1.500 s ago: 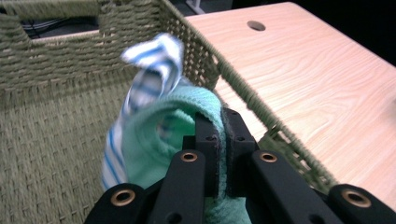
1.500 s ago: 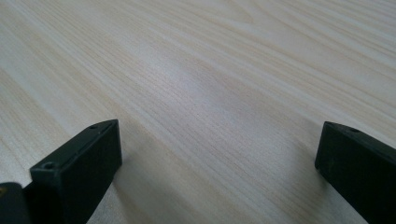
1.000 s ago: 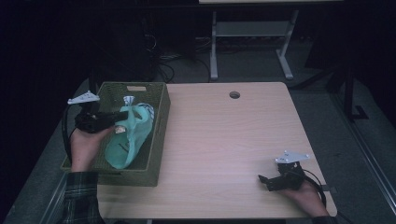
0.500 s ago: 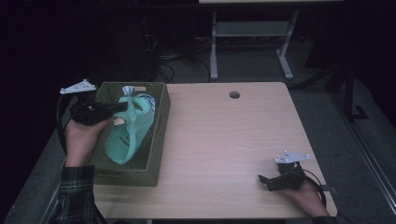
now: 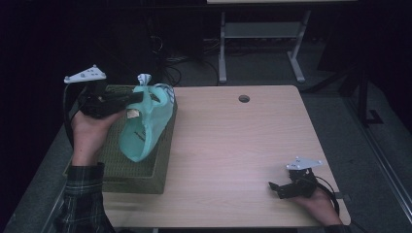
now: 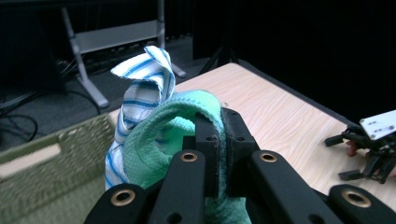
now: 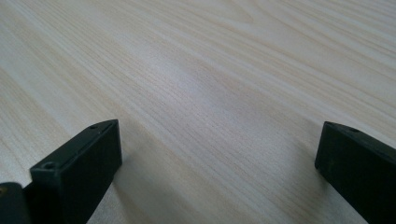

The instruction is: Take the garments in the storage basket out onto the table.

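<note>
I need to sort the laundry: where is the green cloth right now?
In the high view, the green cloth hangs at the table's left side, above the olive basket, pinched in the left gripper beside a blue-striped cloth.

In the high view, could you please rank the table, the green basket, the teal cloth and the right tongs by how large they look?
1. Table
2. Green basket
3. Teal cloth, raised above the basket and so nearer the camera, which may flatter it
4. Right tongs
</note>
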Demonstrator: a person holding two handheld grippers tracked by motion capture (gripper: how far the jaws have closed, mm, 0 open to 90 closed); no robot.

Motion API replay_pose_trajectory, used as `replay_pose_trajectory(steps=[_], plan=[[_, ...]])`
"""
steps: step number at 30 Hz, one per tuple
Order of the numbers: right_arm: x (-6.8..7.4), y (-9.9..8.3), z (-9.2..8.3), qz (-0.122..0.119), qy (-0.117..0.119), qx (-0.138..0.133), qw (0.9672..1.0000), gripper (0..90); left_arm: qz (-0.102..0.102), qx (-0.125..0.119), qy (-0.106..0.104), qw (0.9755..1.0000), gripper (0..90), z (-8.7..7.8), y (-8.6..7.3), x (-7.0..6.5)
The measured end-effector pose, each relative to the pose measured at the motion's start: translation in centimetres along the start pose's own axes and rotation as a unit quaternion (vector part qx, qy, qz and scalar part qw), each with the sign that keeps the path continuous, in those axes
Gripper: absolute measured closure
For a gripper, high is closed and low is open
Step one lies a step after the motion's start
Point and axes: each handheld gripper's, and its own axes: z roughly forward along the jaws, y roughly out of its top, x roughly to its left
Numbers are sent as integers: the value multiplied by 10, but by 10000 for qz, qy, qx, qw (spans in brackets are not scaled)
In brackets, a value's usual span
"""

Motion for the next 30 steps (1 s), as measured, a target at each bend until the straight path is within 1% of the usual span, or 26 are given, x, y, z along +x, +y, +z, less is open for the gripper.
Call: replay_pose_trajectory(steps=[4,5,10,12,16,19,24,29,30], plan=[[0,0,0,0,0,0,10000,1,100,-49,-133,9998,862,9,8,-11],[0,0,0,0,0,-2,10000,1,120,-47,-202,9997,862,13,9,-14],[0,0,0,-8,-1,-4,10000,1,198,-48,-399,9990,862,27,13,-28],[0,0,0,-7,-1,-4,10000,1,235,-51,-506,9984,862,34,14,-34],[0,0,0,-3,0,0,10000,1,290,-42,-656,9974,862,47,16,-45],[0,0,0,2,2,1,10000,1,324,3,-767,9965,862,58,16,-53],[0,0,0,7,1,1,10000,1,296,26,-919,9953,862,74,13,-63],[0,0,0,14,5,-1,10000,1,334,134,-1077,9935,862,91,7,-74],[0,0,0,15,5,-1,10000,1,336,144,-1083,9935,862,94,6,-76]])
